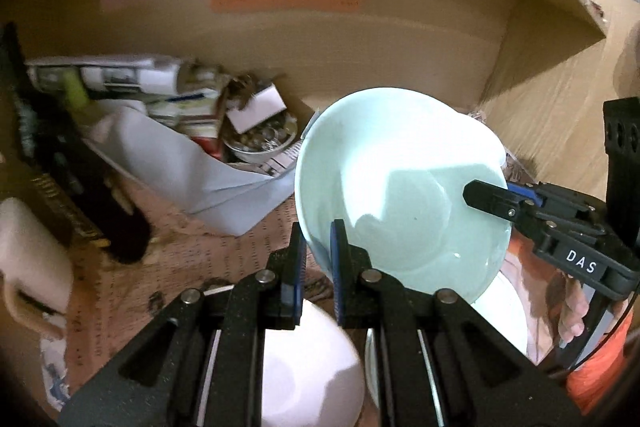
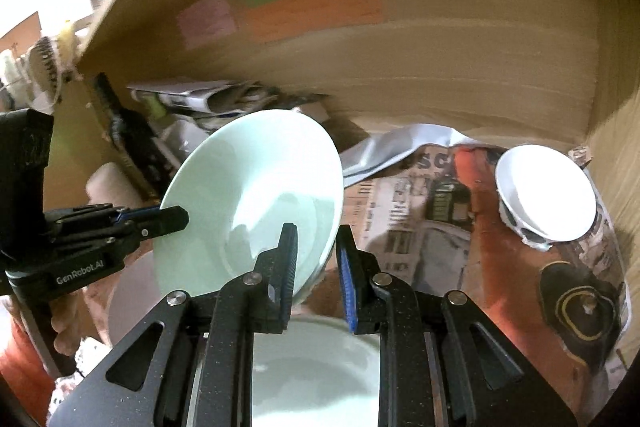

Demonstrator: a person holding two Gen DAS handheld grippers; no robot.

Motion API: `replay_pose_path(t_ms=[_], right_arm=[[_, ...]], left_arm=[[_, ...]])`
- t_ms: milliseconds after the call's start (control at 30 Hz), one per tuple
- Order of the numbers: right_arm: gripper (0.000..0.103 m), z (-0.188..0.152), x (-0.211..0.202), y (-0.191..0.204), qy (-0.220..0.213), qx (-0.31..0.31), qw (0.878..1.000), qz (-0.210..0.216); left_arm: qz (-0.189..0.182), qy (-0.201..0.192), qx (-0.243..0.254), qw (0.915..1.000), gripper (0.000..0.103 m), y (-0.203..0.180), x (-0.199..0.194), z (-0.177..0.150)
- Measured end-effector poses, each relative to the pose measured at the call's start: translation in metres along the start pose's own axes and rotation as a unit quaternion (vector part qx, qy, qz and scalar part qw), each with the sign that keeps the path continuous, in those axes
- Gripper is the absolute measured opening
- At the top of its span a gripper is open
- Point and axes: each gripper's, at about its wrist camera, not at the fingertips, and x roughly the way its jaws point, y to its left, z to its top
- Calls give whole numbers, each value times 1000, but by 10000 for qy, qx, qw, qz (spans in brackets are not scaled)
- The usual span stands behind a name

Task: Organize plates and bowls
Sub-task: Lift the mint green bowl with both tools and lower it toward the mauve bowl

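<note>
A pale green bowl (image 1: 400, 179) hangs tilted above the shelf, held by its rim on two sides. In the left wrist view my left gripper (image 1: 318, 239) is shut on the bowl's near left rim, one blue pad inside and one outside. My right gripper (image 1: 478, 193) comes in from the right and pinches the opposite rim. In the right wrist view the same bowl (image 2: 248, 195) fills the centre, with my right gripper (image 2: 316, 247) shut on its lower right rim and my left gripper (image 2: 176, 217) clamped on its left rim.
Under the bowl sit a pinkish white bowl (image 1: 316, 367) and a white dish (image 2: 316, 367). Another white bowl (image 2: 548, 195) stands at the right on newspaper (image 2: 420, 219). Papers and a small filled bowl (image 1: 260, 141) crowd the back left. Cardboard walls (image 1: 360, 43) close in behind and right.
</note>
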Motion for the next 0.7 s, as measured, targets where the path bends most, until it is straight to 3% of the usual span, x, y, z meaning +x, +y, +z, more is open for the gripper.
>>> replay_pose_path(t_ms=[233, 700], right_arm=[[18, -9, -14, 30, -106, -153, 9996, 212], [18, -36, -7, 76, 88, -298, 9977, 607]], left_arm=[[119, -251, -73, 9996, 10, 14, -36, -22], [239, -314, -377, 9985, 10, 51, -74, -65]])
